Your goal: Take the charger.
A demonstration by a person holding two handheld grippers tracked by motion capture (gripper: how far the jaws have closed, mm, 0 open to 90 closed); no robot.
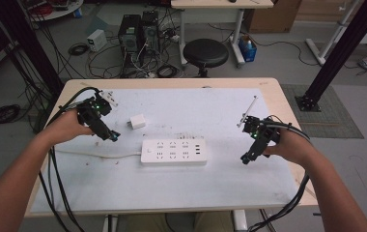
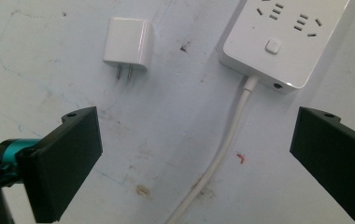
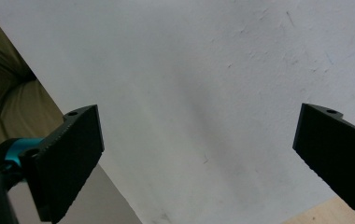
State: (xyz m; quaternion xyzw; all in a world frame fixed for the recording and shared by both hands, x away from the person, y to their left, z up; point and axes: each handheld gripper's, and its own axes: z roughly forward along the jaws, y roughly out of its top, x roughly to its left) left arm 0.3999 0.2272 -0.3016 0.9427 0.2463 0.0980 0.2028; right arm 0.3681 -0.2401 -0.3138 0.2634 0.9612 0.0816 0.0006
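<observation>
Approach step, by judgement: left claw (image 1: 112,137) open, empty, near white charger (image 1: 137,121) lying left-centre on surface (image 1: 220,186), just far-left of power strip (image 1: 173,152); right claw (image 1: 245,158) open, idle. Next: straddle charger, close

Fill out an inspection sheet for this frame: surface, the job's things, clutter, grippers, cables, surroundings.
Surface: white mat on a wooden table, scuffed and stained.
Job's things: white plug adapter lying on its side, prongs bare, apart from the white power strip; nothing plugged into the strip.
Clutter: nothing seen on the mat.
Grippers: left gripper open, empty, near the adapter; right gripper open, empty, over bare mat right of the strip.
Cables: strip's white cord runs left across the mat; black gripper cables hang off the table's near edge.
Surroundings: black stool, computer towers, loose floor wiring beyond the table.
</observation>
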